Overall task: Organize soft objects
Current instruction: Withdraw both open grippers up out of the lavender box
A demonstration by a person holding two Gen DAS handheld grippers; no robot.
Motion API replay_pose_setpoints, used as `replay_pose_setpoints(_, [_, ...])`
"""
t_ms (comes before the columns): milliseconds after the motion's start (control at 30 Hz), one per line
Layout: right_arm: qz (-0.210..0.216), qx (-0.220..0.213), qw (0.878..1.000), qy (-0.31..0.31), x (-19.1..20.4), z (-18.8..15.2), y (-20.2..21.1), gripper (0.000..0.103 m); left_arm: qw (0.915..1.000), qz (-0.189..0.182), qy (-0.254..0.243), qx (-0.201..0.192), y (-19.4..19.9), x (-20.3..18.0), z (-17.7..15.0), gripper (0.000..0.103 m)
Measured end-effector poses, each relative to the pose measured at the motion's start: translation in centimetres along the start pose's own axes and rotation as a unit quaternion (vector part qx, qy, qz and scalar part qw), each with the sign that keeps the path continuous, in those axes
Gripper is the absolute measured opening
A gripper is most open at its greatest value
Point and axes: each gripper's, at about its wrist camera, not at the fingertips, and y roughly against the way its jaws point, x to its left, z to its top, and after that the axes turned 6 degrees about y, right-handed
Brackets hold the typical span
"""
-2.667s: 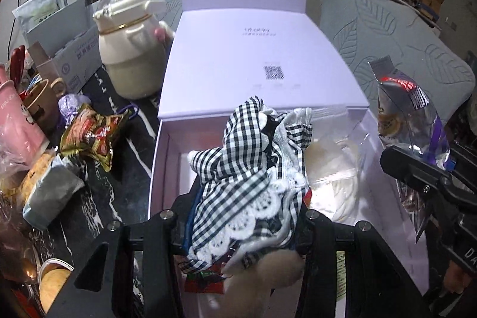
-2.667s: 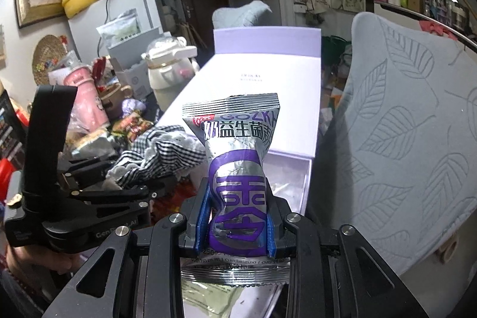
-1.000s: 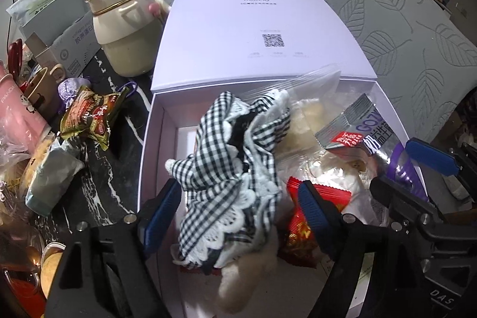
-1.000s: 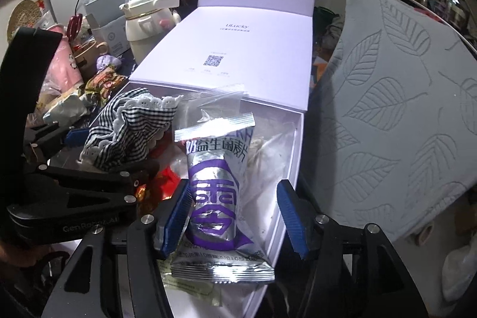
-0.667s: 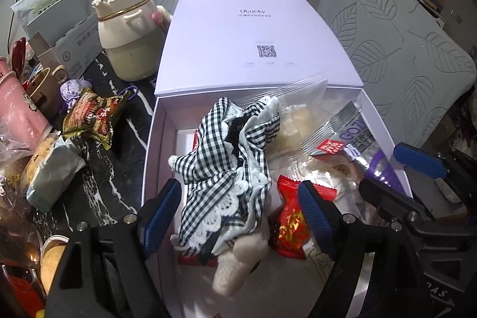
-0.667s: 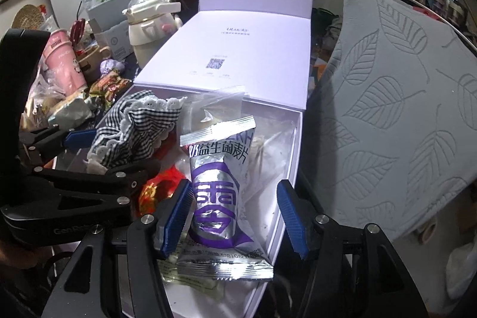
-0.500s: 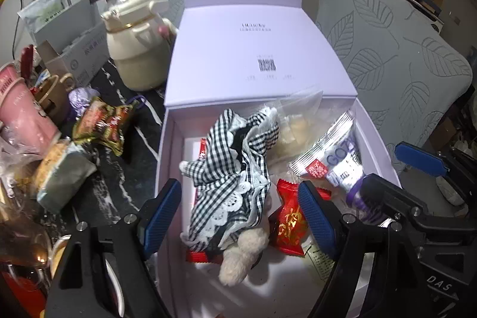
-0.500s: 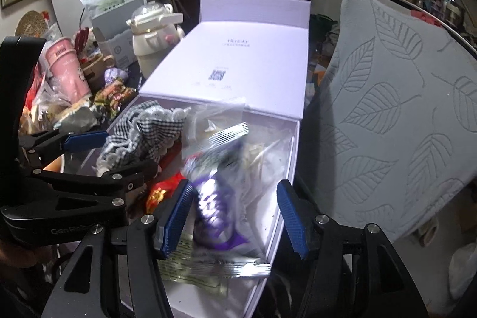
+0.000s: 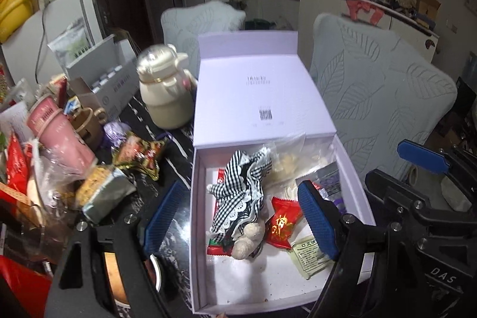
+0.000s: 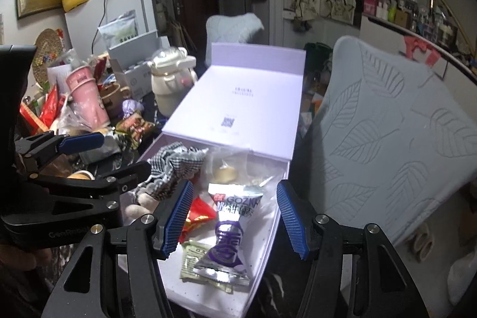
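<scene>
Pale lilac box point(image 9: 353, 169) held black-and-white checked cloth point(image 9: 241, 192), red packet point(image 9: 281, 221), silver-purple snack bag point(image 10: 229, 231); blue gripper pads point(image 10: 176, 218); pale leaf-embossed chair cover point(image 10: 387, 133).

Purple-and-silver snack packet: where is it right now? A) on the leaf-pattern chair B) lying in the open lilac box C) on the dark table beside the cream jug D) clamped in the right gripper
B: the purple-and-silver snack packet lies on the floor of the lilac box, near its right wall, while the right gripper hangs above it with fingers spread, touching nothing.
</scene>
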Motion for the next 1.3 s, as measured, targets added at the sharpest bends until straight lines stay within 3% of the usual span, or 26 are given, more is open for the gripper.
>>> replay_pose_setpoints(133, [-0.009,-0.021,1.000,0.004,0.2,0.6,2.2,0.059,0.9996,0.006,-0.006,-0.027,2.6,-0.1,0.4,0.080])
replay_pose_setpoints(700, [-0.053,-0.109,0.992,0.032,2.2,1.0,13.1,0.082,0.9928,0.026,-0.009,-0.117,13.4,-0.8,-0.2,0.081])
replay_pose_setpoints(833, [-0.055,-0.122,0.991,0.031,2.6,0.4,15.3,0.086,0.9893,0.033,-0.006,-0.142,16.2,-0.9,-1.2,0.090])
replay_pose_setpoints(900, [-0.056,-0.130,0.989,0.031,2.9,0.0,16.6,0.087,0.9875,0.033,-0.002,-0.154,17.5,-0.9,-1.8,0.101])
replay_pose_setpoints(1300, [-0.071,-0.162,0.984,0.033,4.9,-3.2,22.4,0.091,0.9812,0.031,-0.006,-0.190,23.7,-1.6,-6.3,0.101])
